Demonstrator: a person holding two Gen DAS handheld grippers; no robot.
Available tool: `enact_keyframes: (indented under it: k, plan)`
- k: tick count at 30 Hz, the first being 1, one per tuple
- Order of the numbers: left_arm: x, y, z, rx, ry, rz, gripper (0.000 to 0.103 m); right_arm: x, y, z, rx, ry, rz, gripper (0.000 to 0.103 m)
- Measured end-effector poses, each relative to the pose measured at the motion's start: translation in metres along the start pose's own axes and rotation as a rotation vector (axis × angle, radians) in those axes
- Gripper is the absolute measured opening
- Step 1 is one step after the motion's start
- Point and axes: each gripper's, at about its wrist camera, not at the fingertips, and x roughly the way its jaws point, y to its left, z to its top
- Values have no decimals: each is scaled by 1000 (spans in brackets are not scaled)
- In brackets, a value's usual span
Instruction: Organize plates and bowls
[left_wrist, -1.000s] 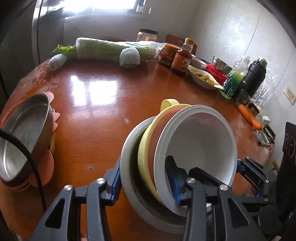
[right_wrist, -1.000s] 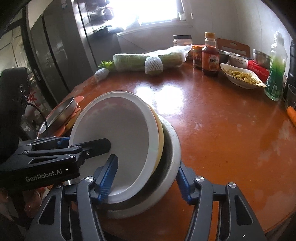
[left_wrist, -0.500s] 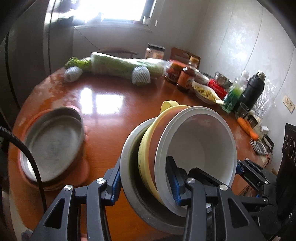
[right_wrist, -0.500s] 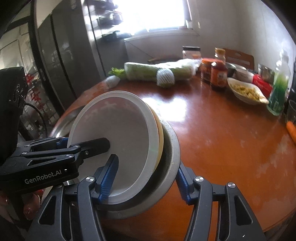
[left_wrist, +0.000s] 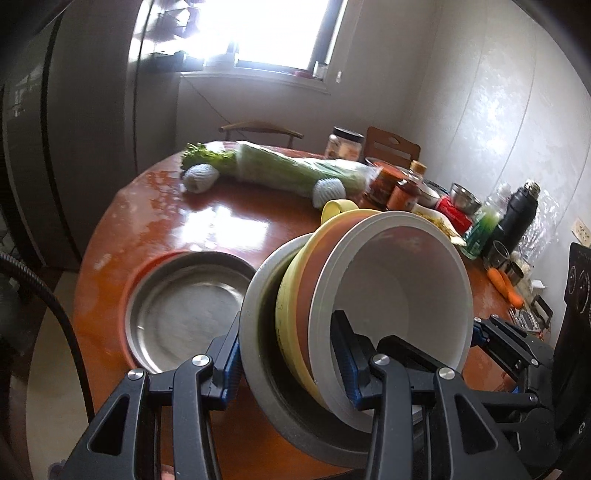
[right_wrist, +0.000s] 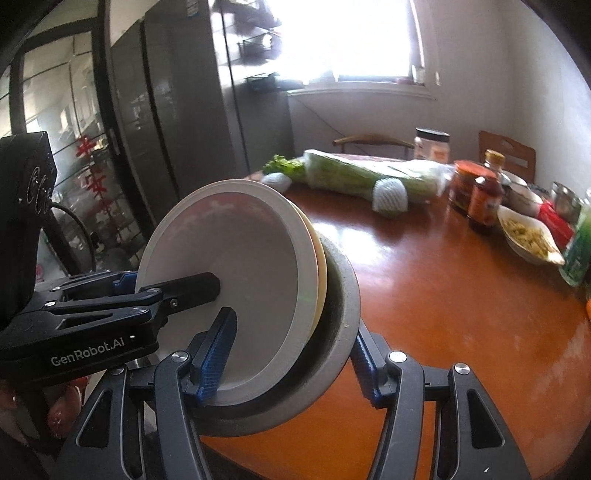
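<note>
A nested stack of bowls hangs tilted above the near edge of the round wooden table (left_wrist: 207, 229): a white bowl (left_wrist: 399, 291) inside a yellow bowl (left_wrist: 291, 306) inside a grey bowl (left_wrist: 258, 295). My left gripper (left_wrist: 288, 360) is shut on the stack's rim, one pad inside the white bowl and one behind the grey bowl. My right gripper (right_wrist: 291, 360) is shut on the opposite rim of the same stack (right_wrist: 240, 258). Each gripper shows in the other's view: the right gripper (left_wrist: 491, 336) and the left gripper (right_wrist: 166, 284). A steel plate (left_wrist: 184, 310) rests on an orange plate (left_wrist: 136, 280) on the table.
At the table's far side lie a wrapped cabbage (left_wrist: 291, 170) and two foam-netted fruits (left_wrist: 199, 177). Along the right edge stand jars, a sauce bottle (right_wrist: 484, 199), a dish of food (right_wrist: 528, 236), a green bottle, a black flask (left_wrist: 517, 210) and a carrot (left_wrist: 504, 286). A dark fridge (right_wrist: 177, 122) stands to the left.
Both grippers have lifted the bowl stack up and back from the table together. The table now looks farther away, and the steel plate has come fully into the left wrist view.
</note>
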Motion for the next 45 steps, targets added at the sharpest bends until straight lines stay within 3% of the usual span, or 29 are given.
enact_keyframes:
  k: [19, 36, 45]
  plan:
    - [5, 84, 11, -66, 0, 49, 44, 66, 64, 39, -102, 46, 36, 61]
    - [29, 108, 11, -75, 33, 33, 45, 94, 84, 38, -129, 99, -9, 61]
    - [37, 119, 7, -87, 54, 61, 45, 107, 94, 36, -155, 125, -15, 61]
